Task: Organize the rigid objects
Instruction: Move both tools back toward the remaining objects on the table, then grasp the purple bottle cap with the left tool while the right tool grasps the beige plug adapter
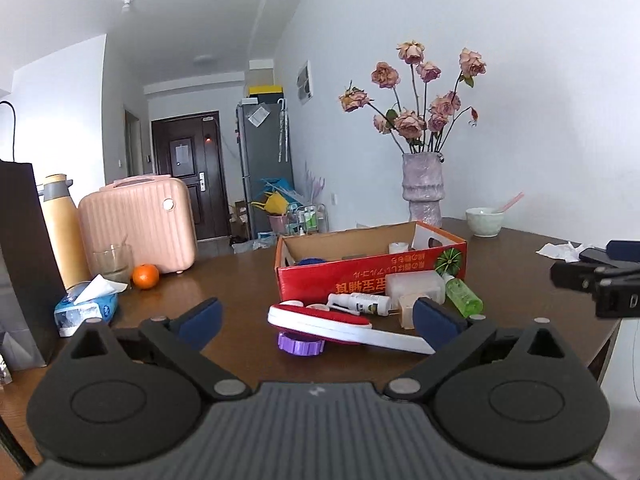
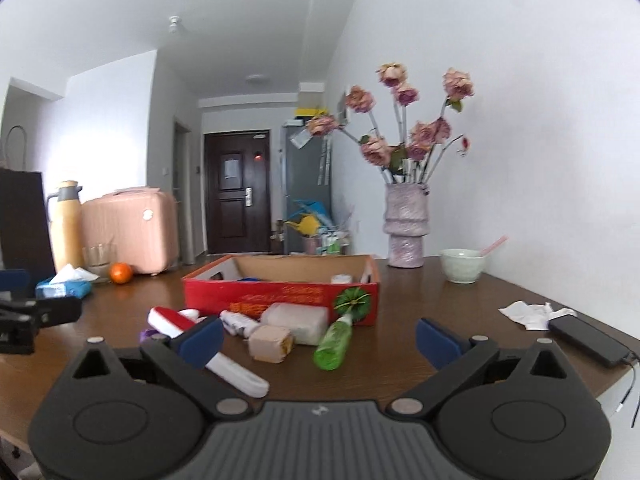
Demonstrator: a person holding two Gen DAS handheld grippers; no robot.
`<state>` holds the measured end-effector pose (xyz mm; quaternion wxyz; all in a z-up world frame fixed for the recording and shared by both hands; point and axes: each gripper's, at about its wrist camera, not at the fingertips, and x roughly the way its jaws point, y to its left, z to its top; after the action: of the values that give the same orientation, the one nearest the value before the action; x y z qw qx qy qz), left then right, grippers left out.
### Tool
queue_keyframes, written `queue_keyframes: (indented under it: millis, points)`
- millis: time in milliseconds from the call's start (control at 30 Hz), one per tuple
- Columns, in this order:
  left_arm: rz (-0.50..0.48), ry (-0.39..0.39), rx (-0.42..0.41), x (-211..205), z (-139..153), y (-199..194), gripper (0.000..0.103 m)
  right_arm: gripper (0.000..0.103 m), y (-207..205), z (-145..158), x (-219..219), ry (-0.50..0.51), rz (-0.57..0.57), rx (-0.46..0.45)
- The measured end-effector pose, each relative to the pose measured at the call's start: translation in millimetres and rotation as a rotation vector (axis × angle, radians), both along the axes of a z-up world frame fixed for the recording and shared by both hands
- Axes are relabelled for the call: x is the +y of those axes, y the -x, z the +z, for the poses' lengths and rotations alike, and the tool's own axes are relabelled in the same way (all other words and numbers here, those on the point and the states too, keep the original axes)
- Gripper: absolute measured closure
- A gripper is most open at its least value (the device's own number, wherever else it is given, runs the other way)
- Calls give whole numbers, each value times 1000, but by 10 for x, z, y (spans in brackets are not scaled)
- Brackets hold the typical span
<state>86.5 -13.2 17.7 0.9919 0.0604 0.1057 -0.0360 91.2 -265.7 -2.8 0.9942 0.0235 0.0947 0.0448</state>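
Note:
A red cardboard box (image 1: 372, 276) (image 2: 280, 296) stands open on the brown table (image 1: 224, 280), with a few small things inside. In front of it lie a red and white brush (image 1: 332, 322) (image 2: 208, 344) resting on a purple lid (image 1: 300, 345), a white tube (image 1: 360, 303) (image 2: 240, 322), a translucent white bottle (image 1: 416, 286) (image 2: 298, 320), a beige block (image 2: 270, 343) and a green bottle (image 1: 464, 298) (image 2: 334, 342). My left gripper (image 1: 318, 318) is open and empty, just short of the brush. My right gripper (image 2: 320, 338) is open and empty, above the table before the green bottle.
At the left stand a pink case (image 1: 140, 224), a yellow flask (image 1: 60, 228), a glass (image 1: 114, 264), an orange (image 1: 145, 276) and a tissue pack (image 1: 86, 306). A vase of dried roses (image 1: 424, 188) and a bowl (image 1: 484, 222) are at the back. A phone (image 2: 588, 340) and crumpled tissue (image 2: 532, 312) lie right.

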Motion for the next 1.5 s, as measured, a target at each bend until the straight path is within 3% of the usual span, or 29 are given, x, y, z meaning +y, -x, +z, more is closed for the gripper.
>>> queue_keyframes:
  millis: [167,400,633,700,767,833,900,1067,1100,1133,1167,1333,1500]
  points:
    - [-7,19,37,53,-58,-32,0,0,32,-55,-22,-28,-22,27]
    - [-16,28,178,84,-284,-449,0,0,-195,-232,-61,-46,-16,111]
    - [-38,20,338,236,-442,-1219,8,3,-712,-266,-25,-47,29,193]
    - [-57,-21,377,243,-502,-1421,10,5,-900,-275,51,-13,48,196]
    - [-81,-17,414,287,-552,-1593,11,7,-1093,-285,105,31,45,210]
    - [-89,-12,443,333,-599,-1761,18,11,-1302,-287,126,46,24,248]
    - [-104,-22,457,348,-636,-1884,20,22,-1469,-259,168,48,24,266]
    - [-132,-39,475,342,-731,-2078,21,25,-1894,-277,408,57,176,314]
    - [-136,-39,483,334,-753,-2108,28,25,-1973,-305,463,60,190,330]
    - [-142,-26,476,338,-756,-2118,44,25,-2051,-325,519,72,201,347]
    - [-139,-16,477,341,-744,-2124,48,25,-2122,-345,576,82,210,352]
    - [-95,-3,465,318,-729,-2028,48,28,-2405,-401,728,73,243,407]
    - [-58,65,427,383,-662,-1773,48,51,-2459,-437,803,116,241,411]
